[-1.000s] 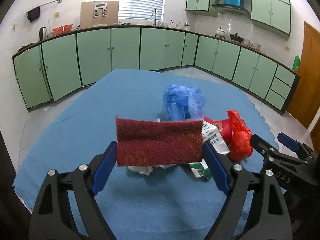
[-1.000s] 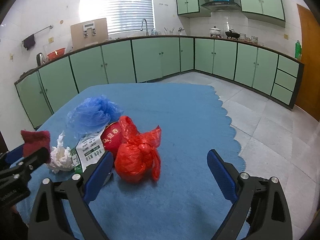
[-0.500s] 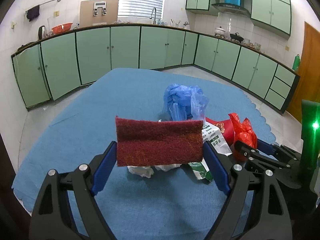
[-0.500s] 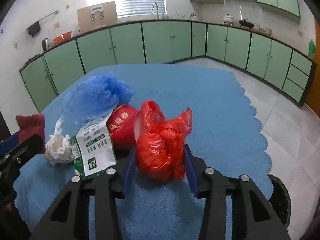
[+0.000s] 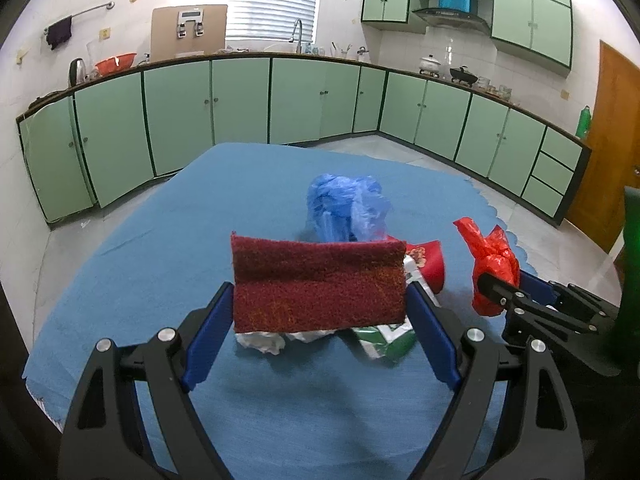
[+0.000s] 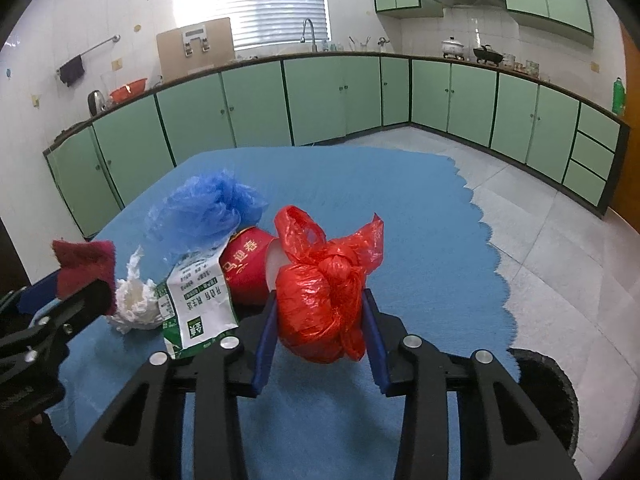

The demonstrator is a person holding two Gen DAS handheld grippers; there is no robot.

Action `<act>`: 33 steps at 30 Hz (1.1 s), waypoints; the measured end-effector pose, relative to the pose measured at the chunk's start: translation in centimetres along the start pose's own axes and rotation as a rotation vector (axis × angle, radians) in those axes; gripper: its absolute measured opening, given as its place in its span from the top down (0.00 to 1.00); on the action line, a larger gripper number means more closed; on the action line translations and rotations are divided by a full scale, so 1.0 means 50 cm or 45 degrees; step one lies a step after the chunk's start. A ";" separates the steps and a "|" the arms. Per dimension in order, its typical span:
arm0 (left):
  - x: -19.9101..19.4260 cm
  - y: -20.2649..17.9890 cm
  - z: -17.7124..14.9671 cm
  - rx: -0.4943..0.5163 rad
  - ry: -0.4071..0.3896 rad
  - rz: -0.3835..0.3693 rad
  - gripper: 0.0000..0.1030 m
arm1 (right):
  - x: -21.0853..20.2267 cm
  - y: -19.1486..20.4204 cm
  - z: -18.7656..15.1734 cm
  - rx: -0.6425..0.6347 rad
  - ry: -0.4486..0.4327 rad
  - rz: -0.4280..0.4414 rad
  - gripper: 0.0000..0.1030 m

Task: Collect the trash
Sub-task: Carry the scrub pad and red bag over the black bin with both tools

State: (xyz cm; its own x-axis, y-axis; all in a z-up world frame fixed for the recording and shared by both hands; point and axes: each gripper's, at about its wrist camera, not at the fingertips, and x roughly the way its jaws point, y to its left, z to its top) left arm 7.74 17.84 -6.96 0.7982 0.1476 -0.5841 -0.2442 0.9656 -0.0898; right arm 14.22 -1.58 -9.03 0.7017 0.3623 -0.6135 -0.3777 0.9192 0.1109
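Note:
My left gripper is shut on a dark red scouring pad, held upright above the blue tablecloth. The jaws of my right gripper are closing, and its blue pads press both sides of a knotted red plastic bag. That bag also shows at the right of the left wrist view. Between the grippers lies a pile: a blue plastic bag, a red paper cup, a green-and-white carton and a crumpled white tissue.
The table's scalloped cloth edge runs along the right, with tiled floor beyond. A dark round rim sits low at the right of the right wrist view. Green kitchen cabinets line the far walls.
My right gripper moved in around the red bag and closed its jaws from wide open onto it. The left gripper kept still with the scouring pad.

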 end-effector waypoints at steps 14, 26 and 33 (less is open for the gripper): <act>-0.024 -0.101 0.000 0.082 -0.018 -0.120 0.20 | -0.116 -0.083 -0.003 0.049 -0.098 -0.039 0.62; -0.031 -0.231 -0.009 0.181 -0.010 -0.273 0.20 | -0.199 -0.202 -0.038 0.134 -0.131 -0.173 0.62; -0.030 -0.321 -0.032 0.235 0.000 -0.373 0.20 | -0.245 -0.286 -0.068 0.202 -0.139 -0.277 0.62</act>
State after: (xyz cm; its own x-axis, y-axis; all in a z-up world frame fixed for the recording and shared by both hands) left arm 9.60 1.79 -5.92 0.8198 -0.1417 -0.5549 0.0991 0.9894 -0.1062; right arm 8.96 -19.68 -5.75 0.8198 0.1609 -0.5497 -0.1183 0.9866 0.1124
